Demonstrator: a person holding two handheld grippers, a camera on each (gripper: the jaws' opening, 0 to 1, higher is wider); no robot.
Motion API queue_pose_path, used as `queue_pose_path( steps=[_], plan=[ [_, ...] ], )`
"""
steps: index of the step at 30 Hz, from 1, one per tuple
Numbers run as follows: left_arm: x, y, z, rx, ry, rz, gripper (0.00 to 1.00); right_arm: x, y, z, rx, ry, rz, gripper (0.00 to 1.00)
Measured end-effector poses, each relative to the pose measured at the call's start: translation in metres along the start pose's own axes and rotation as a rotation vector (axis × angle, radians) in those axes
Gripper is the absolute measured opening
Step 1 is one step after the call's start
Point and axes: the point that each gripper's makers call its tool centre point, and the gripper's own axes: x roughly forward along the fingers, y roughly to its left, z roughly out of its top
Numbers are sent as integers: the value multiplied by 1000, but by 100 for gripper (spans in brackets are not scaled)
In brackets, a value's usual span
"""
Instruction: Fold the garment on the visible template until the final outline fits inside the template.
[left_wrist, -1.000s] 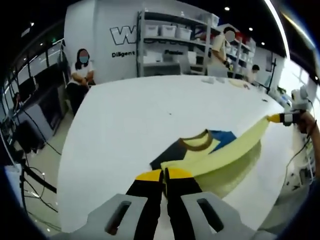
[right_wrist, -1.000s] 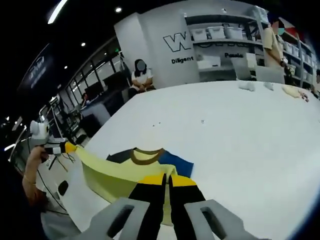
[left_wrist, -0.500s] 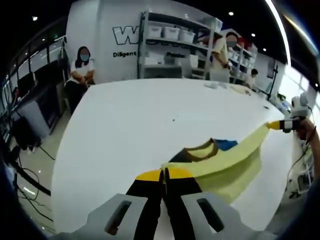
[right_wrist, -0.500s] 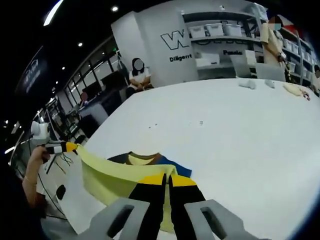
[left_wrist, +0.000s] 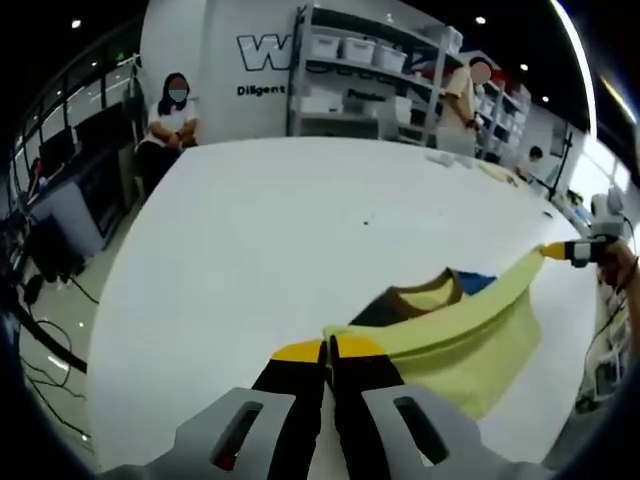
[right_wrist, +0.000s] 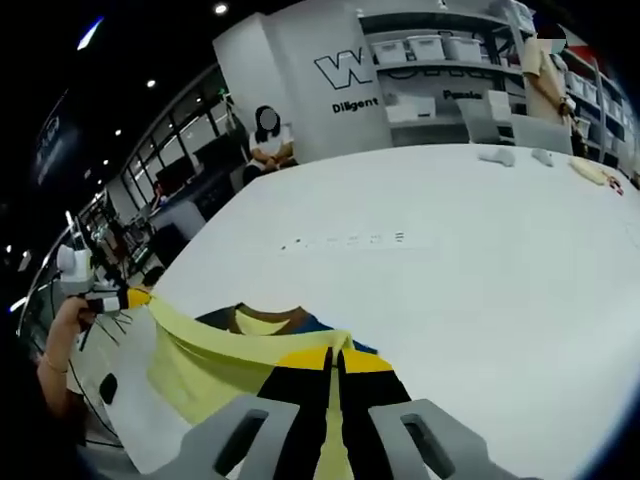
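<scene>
A yellow garment (left_wrist: 470, 340) with a brown collar (left_wrist: 425, 292) lies partly on the white table (left_wrist: 300, 210). Dark and blue patches (left_wrist: 476, 283) show beside the collar. My left gripper (left_wrist: 328, 348) is shut on one end of the garment's yellow edge. That edge runs taut to the right gripper (left_wrist: 560, 250), held in a hand at the table's side. In the right gripper view my right gripper (right_wrist: 335, 358) is shut on the same edge of the garment (right_wrist: 195, 365). It stretches past the collar (right_wrist: 265, 320) to the left gripper (right_wrist: 125, 297). Cloth hangs below the lifted edge.
Small items (right_wrist: 500, 157) lie at the table's far end. A seated person (left_wrist: 175, 105) is beyond the far left corner, and a standing person (left_wrist: 470, 90) is by the shelves (left_wrist: 360, 70). Cables run over the floor (left_wrist: 40, 330) to the left.
Both grippers kept hold of the yellow edge. Both views shifted, so the table's far end sits higher and the collar sits a little further right in the left gripper view.
</scene>
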Motion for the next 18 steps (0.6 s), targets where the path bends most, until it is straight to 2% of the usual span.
queue_pose_path(
  steps=[6,8,10,12,18],
  plan=[
    [19,4,-8,-58,3,18,0,16,-8,-6,9,23,-22,0],
    [25,4,-9,-85,-5,2,0,22,-12,-10,8,37,-41,0],
    [29,7,-14,-110,12,8,0,29,-15,-14,4,49,-52,0],
    [34,8,-15,-115,5,8,0,34,-17,-16,6,55,-56,0],
    [50,11,-27,-126,32,27,0,50,-24,-19,7,65,-65,0]
  ],
)
